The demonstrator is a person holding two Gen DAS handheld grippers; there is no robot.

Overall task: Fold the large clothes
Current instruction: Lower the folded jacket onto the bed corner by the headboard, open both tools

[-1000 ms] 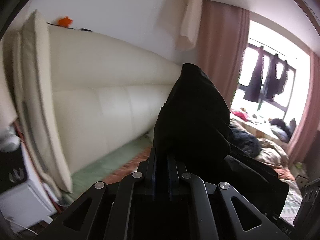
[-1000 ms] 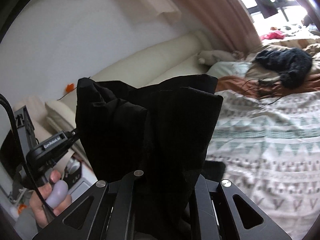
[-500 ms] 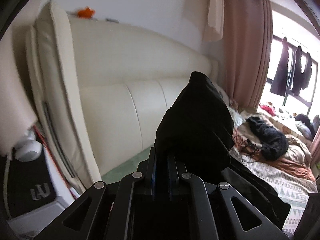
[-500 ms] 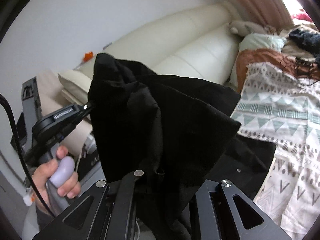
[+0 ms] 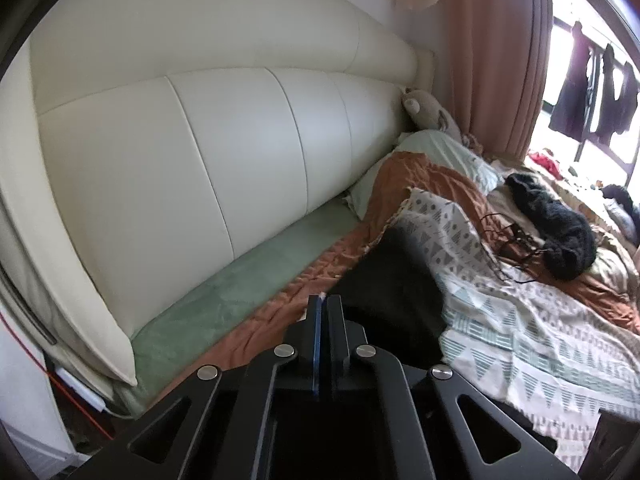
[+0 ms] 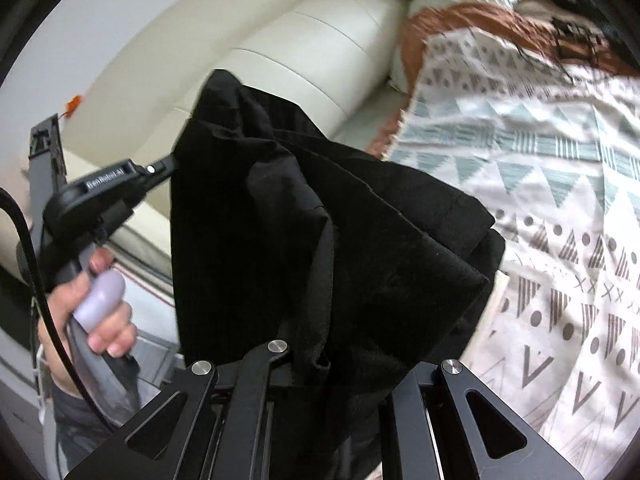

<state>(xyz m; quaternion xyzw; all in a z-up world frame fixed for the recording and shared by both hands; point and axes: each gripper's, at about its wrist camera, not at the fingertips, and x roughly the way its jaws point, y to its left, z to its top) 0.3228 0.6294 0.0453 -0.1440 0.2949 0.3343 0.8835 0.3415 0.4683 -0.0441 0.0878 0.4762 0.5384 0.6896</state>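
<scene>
Since a second ago your left tool has swung down toward the bed; the black garment no longer rears up before it. Its jaws are pressed together, seemingly pinching cloth lying just right of them. Your right tool is clamped on the bunched garment.
</scene>
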